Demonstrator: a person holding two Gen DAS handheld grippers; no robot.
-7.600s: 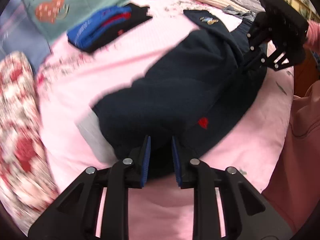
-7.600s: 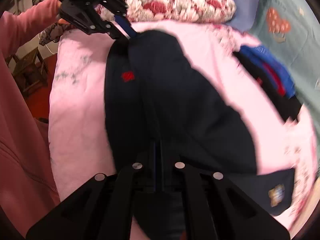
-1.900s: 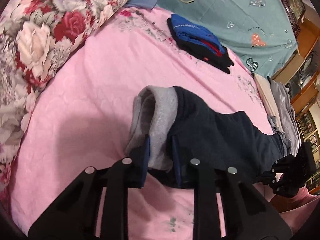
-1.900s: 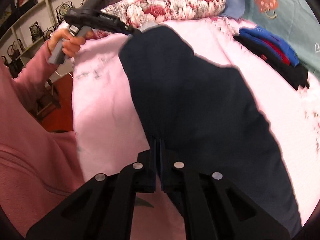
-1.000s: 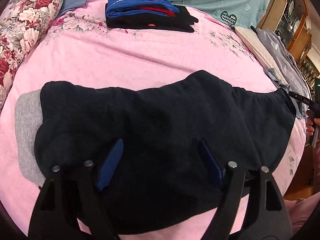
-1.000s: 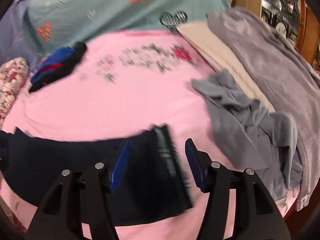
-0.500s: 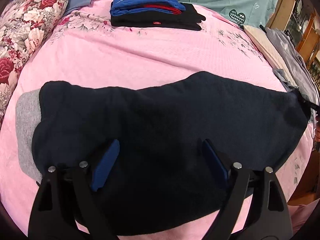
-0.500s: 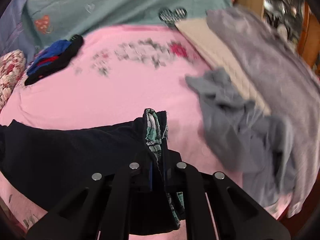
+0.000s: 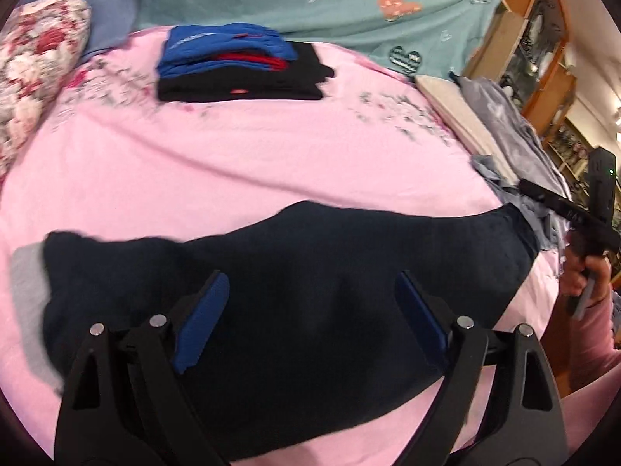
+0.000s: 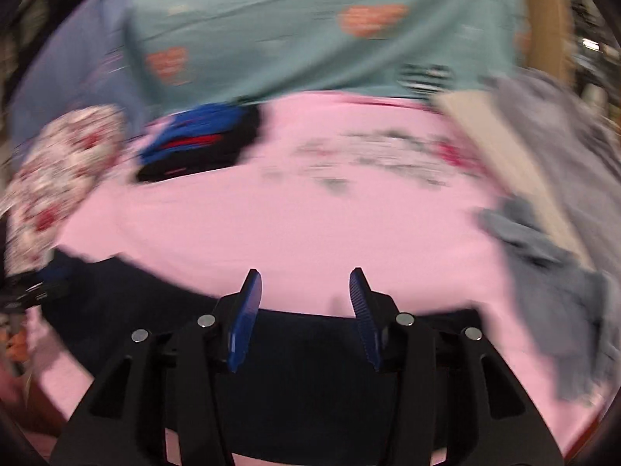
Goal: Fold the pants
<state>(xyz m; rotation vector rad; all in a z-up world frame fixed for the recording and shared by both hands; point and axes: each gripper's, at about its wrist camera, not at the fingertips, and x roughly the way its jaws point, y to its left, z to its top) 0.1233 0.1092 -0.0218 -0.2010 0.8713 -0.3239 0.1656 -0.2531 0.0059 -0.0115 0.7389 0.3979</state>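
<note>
The dark navy pants lie flat across the pink bed sheet, with a grey inner lining showing at their left end. My left gripper is wide open and empty, hovering above the middle of the pants. The right gripper's body shows at the right end of the pants, held in a hand. In the blurred right wrist view, my right gripper is open and empty above the far edge of the pants.
A stack of folded blue, red and black clothes sits at the back of the bed. A floral pillow lies at the left. Grey crumpled garments and a beige cloth lie at the right. A teal sheet hangs behind.
My right gripper has opened and let go of the pants' end, then swung up and left. My left gripper stays open and has tilted up, so more of the bed shows.
</note>
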